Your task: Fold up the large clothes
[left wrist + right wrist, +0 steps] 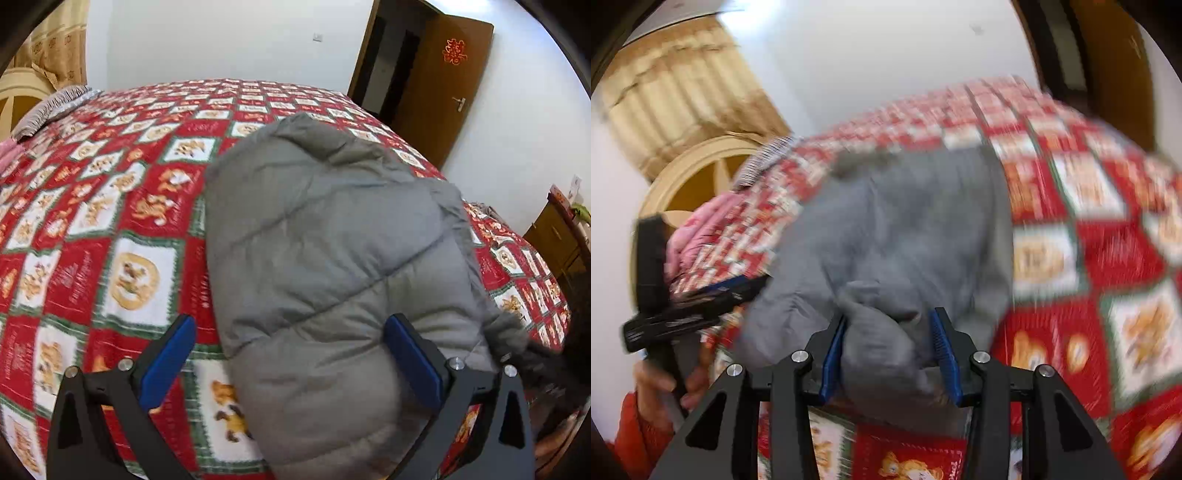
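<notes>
Left wrist view shows the bed (122, 206) first, spread with a red, white and green patchwork quilt that fills most of the frame. On it lies the grey padded jacket (325, 251), already gathered into a thick oblong bundle with its near end toward the camera, so by my judgement the folding is well along; what is left seems to be a last tuck or squaring-up and setting the bundle down neatly. Beyond the bed stand a brown door (439, 85) ajar at the far right, a wooden cabinet (554, 236) by the right wall, and a striped pillow (51, 107) at the far left corner of the bed. Nothing lies across the jacket itself.

The left gripper (291, 354) has its blue-padded jaws spread wide, one off the jacket over the quilt, the other resting by the jacket's near right side, holding nothing. In the blurred right wrist view, the right gripper (890, 350) has its jaws pressed against a bunched fold at the jacket's near edge and appears to be gripping it. A pink garment (698, 236) sits further left on the bed, well apart.
</notes>
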`<action>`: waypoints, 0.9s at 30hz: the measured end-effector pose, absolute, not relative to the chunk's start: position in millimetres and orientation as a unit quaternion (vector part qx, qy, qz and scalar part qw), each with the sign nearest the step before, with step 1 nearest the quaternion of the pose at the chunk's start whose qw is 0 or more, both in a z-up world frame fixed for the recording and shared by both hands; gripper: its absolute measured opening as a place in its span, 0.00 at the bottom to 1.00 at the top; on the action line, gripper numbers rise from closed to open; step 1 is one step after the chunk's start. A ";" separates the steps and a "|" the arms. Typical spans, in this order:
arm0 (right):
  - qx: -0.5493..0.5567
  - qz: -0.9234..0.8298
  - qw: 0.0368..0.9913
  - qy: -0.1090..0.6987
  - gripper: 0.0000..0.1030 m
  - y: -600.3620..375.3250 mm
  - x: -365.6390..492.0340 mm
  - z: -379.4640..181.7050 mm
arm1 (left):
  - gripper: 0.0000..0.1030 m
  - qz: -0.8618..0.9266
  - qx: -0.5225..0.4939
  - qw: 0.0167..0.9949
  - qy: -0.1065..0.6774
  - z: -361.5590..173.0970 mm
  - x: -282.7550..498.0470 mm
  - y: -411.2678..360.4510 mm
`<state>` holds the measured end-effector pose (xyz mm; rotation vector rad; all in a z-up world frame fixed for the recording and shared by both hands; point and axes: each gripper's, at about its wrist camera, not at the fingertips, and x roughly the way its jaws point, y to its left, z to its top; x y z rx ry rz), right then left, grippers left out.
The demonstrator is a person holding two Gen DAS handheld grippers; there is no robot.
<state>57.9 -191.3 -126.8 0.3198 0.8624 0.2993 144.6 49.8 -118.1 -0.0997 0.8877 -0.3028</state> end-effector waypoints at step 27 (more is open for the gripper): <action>0.166 0.173 0.861 0.448 0.99 -222.3 220.3 -148.3 | 1.00 -0.190 -0.259 0.838 0.441 -155.9 239.2 90.9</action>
